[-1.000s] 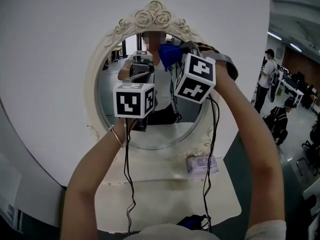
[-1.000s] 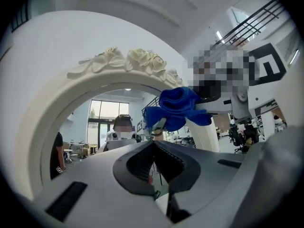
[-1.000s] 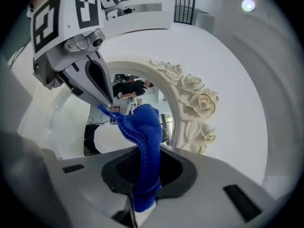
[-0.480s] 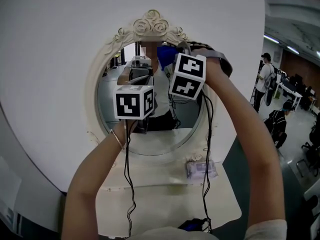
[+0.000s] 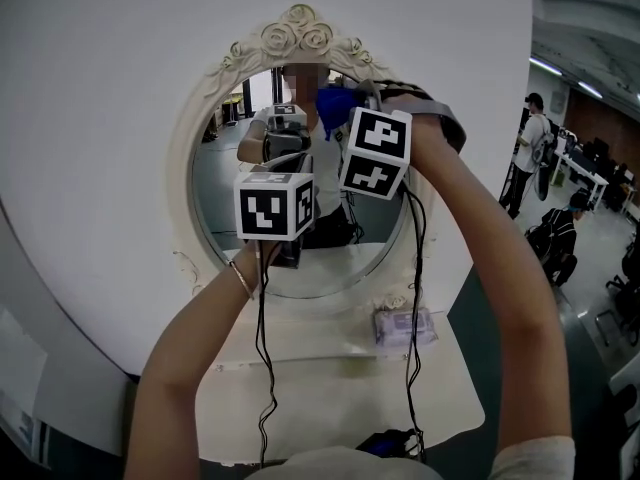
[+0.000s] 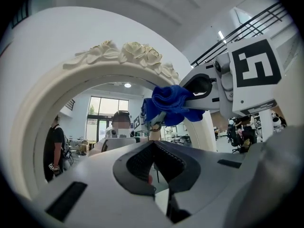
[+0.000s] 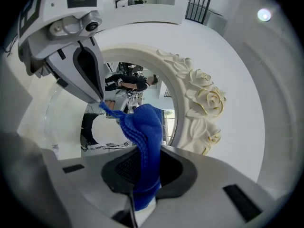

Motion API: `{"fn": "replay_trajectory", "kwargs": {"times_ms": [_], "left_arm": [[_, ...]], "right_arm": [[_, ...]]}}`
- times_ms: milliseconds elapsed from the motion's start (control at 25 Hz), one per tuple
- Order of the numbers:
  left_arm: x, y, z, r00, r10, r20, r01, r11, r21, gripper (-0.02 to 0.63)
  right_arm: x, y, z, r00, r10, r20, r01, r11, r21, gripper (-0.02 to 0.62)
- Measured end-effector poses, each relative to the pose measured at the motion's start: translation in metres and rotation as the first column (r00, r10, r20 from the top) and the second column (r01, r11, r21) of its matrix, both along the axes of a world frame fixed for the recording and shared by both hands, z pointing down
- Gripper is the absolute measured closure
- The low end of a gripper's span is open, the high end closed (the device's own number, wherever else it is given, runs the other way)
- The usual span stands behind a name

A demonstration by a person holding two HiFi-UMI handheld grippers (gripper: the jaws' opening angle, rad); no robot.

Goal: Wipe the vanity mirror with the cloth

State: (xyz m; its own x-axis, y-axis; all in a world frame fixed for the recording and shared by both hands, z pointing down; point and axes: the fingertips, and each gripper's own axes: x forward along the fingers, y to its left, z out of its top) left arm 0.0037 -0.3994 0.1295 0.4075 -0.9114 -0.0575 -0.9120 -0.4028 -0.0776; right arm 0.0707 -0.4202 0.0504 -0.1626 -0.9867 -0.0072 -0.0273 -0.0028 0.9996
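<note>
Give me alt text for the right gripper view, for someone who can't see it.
The right gripper is shut on a blue cloth, held up before a round mirror with a white rose-carved frame. The left gripper hangs close by at upper left.

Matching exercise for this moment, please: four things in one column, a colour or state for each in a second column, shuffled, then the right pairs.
Things:
1. cloth
2. left gripper
3. right gripper
4. mirror frame

Colours and states:
A. cream-white and ornate
B. jaws together, nothing between them
C. blue and bunched
D. jaws closed on fabric

Pairs: 1-C, 2-B, 3-D, 4-A
</note>
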Motion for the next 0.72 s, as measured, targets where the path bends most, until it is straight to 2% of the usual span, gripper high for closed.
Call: {"fn": "replay_trajectory", "kwargs": {"times_ms": [280, 440, 720], "left_arm": [[0.011, -0.003, 0.035, 1.0, 0.006, -0.003, -0.006, 0.998, -0.058, 0.6], [0.014, -0.006, 0.068, 1.0, 0.001, -0.02, -0.003, 0.995, -0.099, 0.6], [0.027, -0.003, 0.128, 1.0, 0.012, 0.007, -0.01, 0.986, -0.168, 0.6]], "right_arm": [[0.017, -0.002, 0.035, 1.0, 0.02, 0.02, -0.019, 0.998, -0.056, 0.529], [0.023, -0.006, 0.072, 1.0, 0.031, -0.003, -0.031, 0.995, -0.096, 0.529], [0.028, -0.007, 0.129, 0.999, 0.04, -0.002, -0.04, 0.984, -0.171, 0.529]]}}
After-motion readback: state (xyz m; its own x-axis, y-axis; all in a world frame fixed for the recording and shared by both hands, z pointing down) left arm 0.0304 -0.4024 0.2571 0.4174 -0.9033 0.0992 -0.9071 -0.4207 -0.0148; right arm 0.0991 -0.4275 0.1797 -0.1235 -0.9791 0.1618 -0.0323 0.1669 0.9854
